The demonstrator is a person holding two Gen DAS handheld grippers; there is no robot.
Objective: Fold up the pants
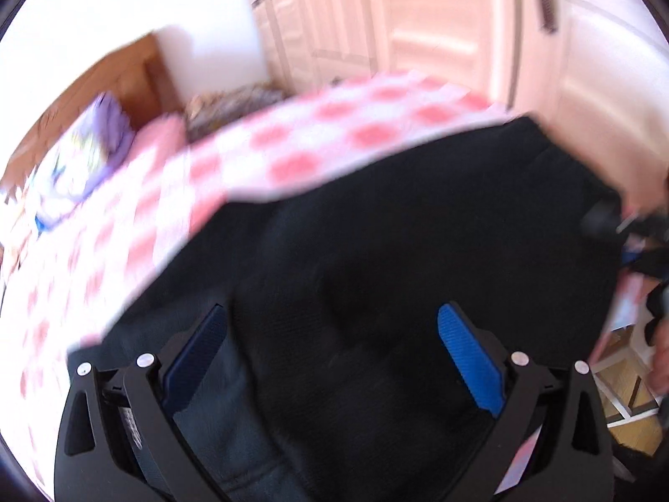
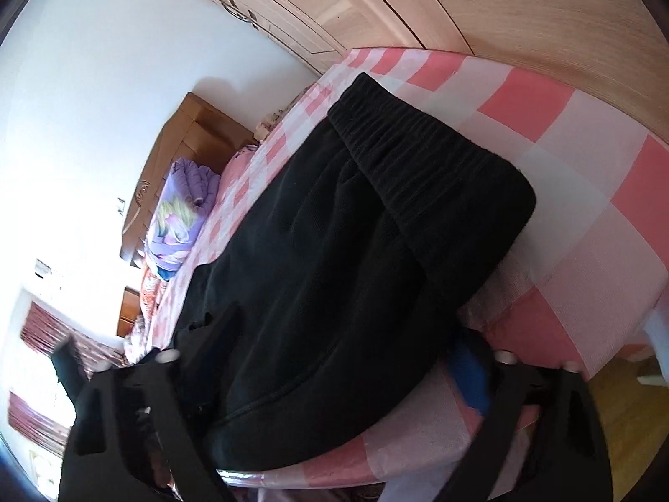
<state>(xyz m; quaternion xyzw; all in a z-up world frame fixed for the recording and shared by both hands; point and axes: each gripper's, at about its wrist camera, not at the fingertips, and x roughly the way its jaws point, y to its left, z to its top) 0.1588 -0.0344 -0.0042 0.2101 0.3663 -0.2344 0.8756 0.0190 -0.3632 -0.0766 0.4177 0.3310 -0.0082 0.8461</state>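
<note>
Spanning black pants on a checked bed

Lying flat on the pink-and-white checked bedsheet (image 2: pixel 556 134), the black pants (image 2: pixel 334 251) sit at the near edge of the bed, with cloth draped just over that edge, probably so both tools can reach them from the bedside. From the right wrist view, their elastic waistband (image 2: pixel 422 146) lies ahead of the jaws and off to the right, while the body of the garment runs back toward the camera; I judge the long axis to follow that line, though the leg ends are hidden.

The left gripper (image 1: pixel 334 355) has its jaws spread wide, blue pads (image 1: pixel 468 359) apart, black fabric filling the gap between them without being pinched; the view is blurred. The right gripper (image 2: pixel 334 359) straddles the pants' near end, but its fingers are partly buried in dark cloth, so I cannot tell whether they clamp anything. A purple quilt (image 2: pixel 180 217) lies far ahead by the headboard (image 2: pixel 188 134).
</note>
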